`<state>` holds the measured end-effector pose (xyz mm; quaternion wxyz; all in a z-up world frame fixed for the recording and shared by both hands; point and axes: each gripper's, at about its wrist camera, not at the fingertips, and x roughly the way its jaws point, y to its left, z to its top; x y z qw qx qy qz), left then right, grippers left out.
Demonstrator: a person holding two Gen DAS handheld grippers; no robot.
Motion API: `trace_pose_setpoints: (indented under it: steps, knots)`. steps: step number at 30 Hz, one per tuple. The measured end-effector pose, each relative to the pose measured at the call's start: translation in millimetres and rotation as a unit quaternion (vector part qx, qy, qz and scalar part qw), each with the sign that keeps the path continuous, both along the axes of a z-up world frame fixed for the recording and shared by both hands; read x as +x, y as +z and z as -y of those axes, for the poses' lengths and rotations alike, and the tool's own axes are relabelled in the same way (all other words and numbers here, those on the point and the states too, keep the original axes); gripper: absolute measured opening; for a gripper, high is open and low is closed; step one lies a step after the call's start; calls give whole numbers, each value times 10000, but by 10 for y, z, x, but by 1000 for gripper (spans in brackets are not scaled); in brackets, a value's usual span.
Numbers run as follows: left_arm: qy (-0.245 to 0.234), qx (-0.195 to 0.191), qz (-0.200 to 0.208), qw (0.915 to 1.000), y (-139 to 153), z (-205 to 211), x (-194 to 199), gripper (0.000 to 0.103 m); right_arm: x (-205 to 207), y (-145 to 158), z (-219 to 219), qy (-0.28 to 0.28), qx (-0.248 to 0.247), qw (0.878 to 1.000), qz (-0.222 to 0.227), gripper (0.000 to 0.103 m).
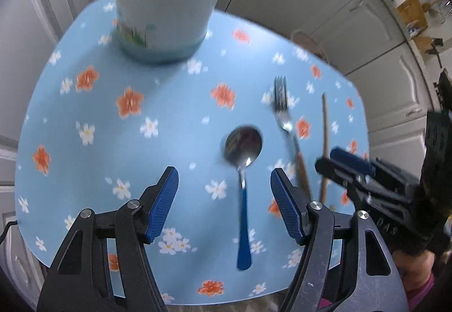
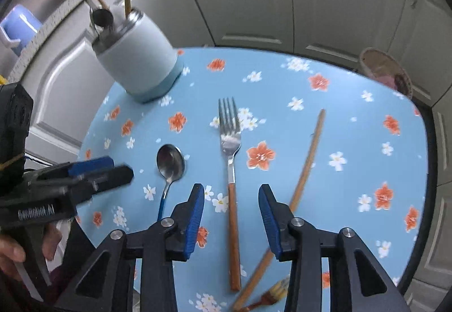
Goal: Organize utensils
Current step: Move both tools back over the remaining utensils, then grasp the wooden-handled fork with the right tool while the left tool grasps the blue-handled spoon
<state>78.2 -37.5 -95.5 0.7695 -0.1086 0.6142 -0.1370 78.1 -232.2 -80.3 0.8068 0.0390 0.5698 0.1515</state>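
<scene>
On the blue flowered mat [image 2: 325, 142], the landmark is a pale utensil holder [image 2: 138, 63] standing at the far left corner, already holding a few sticks. Going left to right, nearer than the holder: a spoon [image 1: 243, 170] with a blue handle, a fork [image 2: 231, 170] with a brown handle, then a long wooden chopstick [image 2: 305, 170] lying slanted. Spoon and fork lie apart, roughly parallel, heads toward the holder's side and handles toward the person.

The left gripper [image 1: 224, 199] hovers low with its jaws spread wide and holding nothing; the spoon's handle runs lengthwise up between the blue pads. The right gripper [image 2: 231, 216] is likewise spread and holding nothing, with the fork's handle lying lengthwise between its fingers. Each gripper looks lined up with its own utensil, so closing across the handle seems the likely next move.
</scene>
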Motion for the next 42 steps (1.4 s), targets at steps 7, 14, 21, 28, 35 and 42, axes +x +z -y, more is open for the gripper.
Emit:
trace_pose_setpoints:
  steps: [7,14,21,28,35,42]
  knots:
    - [-72,225,-77,9997,-191,108,-32,68,187,-193,-15,-117,89,9997,-181,39]
    - [159,230,-138,9995,-227,-57,69,68,323,-226,-68,-36,115,9998,-175,37]
    - [420,193,-182,9988,-192,-191,157,68,418,-285,-201,98,-220,9997,-104,28]
    - [370,222,-235,9988,-206,-151,187,68,380,-284,-282,375,-775,9963,-7,10]
    - [355,79,-284,9989,-208,-33,241,71,257,-282,-82,283,-742,9968,-74,8]
    - [269,103,-261,9992,-208,188,305,78,235,-238,48,68,-235,9996,-130,8]
